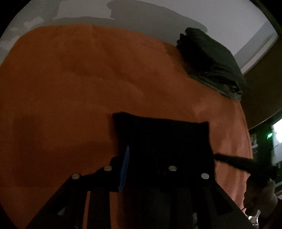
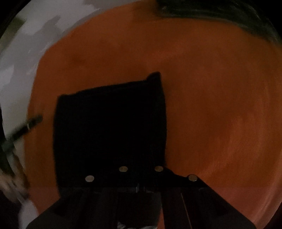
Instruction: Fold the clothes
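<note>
**Small black cloth over the orange sheet**

A small black cloth (image 2: pixel 111 130), roughly square, lies or hangs in front of both wrist cameras, over a broad orange sheet (image 1: pixel 70 79) that covers most of the grey surface (image 1: pixel 211 15).

The right gripper (image 2: pixel 141 169) has its jaws closed; the black cloth reaches right to its fingers, but in the dark I cannot tell whether any fabric is pinched. The left gripper (image 1: pixel 141 158) stands partly open, with a blue pad (image 1: pixel 124 169) showing on its 9 o'clock finger. The cloth's near edge sits in the gap, yet whether the pads press it cannot be told.

To do this step well, I judge that both grippers should take the near corners evenly, keep the near edge taut and level, and carry it towards 12 o'clock so it meets the far edge squarely.

For room: in the left view the orange sheet is bare from 9 to 12 o'clock. A stack of folded dark garments (image 1: pixel 211 61) sits at 1 o'clock on the sheet's edge, well apart from the cloth; the fold should stop short of it. A hand (image 1: pixel 260 199) shows at 4 o'clock.
</note>
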Tool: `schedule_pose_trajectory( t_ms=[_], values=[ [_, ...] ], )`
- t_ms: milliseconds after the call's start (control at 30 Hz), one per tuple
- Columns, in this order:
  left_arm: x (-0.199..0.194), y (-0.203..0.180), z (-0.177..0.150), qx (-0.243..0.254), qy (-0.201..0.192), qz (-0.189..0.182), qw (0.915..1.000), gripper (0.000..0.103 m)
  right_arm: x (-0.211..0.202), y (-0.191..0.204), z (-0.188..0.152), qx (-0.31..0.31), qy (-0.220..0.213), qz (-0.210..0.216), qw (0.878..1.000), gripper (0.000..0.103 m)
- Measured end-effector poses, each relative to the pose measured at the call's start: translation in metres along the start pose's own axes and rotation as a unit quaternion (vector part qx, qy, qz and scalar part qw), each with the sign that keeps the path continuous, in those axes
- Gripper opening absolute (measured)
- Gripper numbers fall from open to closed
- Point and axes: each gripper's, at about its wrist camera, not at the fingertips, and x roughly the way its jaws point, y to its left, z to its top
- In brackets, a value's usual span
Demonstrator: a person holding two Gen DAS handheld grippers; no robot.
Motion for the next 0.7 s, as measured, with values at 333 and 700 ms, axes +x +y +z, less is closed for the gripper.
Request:
schedule_pose_trajectory(
  t_ms=[333, 700],
  values=[
    [-0.1, -0.071, -0.037, 0.029, 0.048, 0.0, 0.9984, 0.032, -0.121, 0.049, -0.021, -0.002, -0.026, 0.018, 1.0, 0.001],
    [-0.224, -0.161, -0.086, -0.004, -0.016, 0.049, 0.9987, 0.058, -0.23, 0.084, -0.116, -0.037, -0.062, -0.021, 0.997, 0.002]
  ],
)
